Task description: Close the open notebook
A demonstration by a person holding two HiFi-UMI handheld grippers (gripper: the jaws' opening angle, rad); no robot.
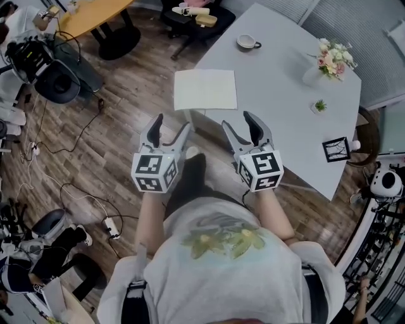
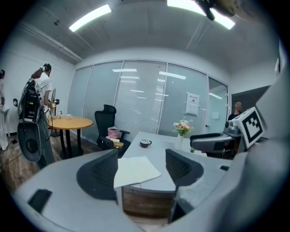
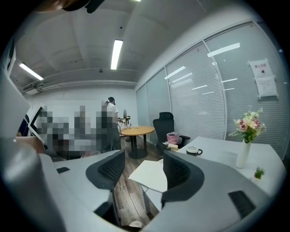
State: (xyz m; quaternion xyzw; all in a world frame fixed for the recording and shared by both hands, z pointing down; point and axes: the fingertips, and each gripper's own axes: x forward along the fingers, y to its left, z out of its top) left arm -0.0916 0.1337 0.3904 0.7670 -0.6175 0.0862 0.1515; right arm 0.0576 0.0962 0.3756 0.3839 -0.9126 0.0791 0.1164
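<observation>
The open notebook [image 1: 205,89] lies flat with pale blank pages at the near left corner of the white table [image 1: 285,82]. Both grippers hover over the wooden floor just short of that corner, touching nothing. My left gripper [image 1: 172,123] is open and empty, below the notebook's left half. My right gripper [image 1: 238,120] is open and empty too, below its right edge. In the left gripper view the notebook [image 2: 136,171] shows ahead between the spread jaws of the left gripper [image 2: 140,156]. The right gripper view has the notebook [image 3: 152,174] ahead of the right gripper [image 3: 143,158].
On the table stand a cup [image 1: 248,42], a vase of flowers [image 1: 332,58], a small plant [image 1: 320,105] and a framed card [image 1: 336,149]. A black chair [image 1: 190,19] and a round wooden table [image 1: 95,16] stand beyond. Cables and a power strip [image 1: 111,226] lie on the floor at left.
</observation>
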